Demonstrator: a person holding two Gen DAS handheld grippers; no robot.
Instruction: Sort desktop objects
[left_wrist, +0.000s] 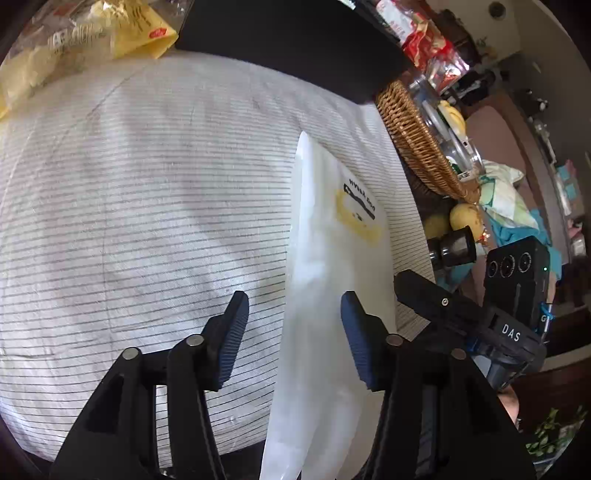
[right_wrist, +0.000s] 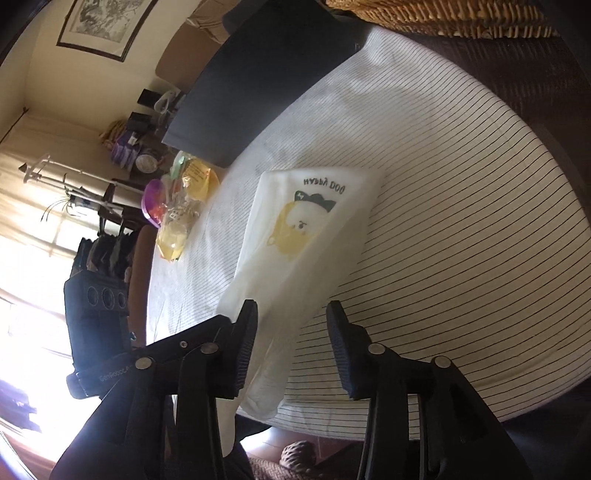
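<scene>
Wicker basket (left_wrist: 417, 147) at the surface's (left_wrist: 147, 184) far right edge holds clear packets, contents unclear. Folded white cloth (left_wrist: 325, 258) lies near that edge. Left gripper (left_wrist: 295, 339) and right gripper (right_wrist: 291, 343) fingers apart, straddling the cloth, not clamping.

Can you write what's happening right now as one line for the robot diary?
left gripper: open over white cloth | right gripper: open, cloth between fingers | cloth: folded, flat on striped tablecloth

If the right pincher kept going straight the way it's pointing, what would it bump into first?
Most likely the white cloth with the dog picture. It lies right ahead of the right gripper, between its open fingers, on the striped tablecloth. How close it is, the view cannot show.
</scene>
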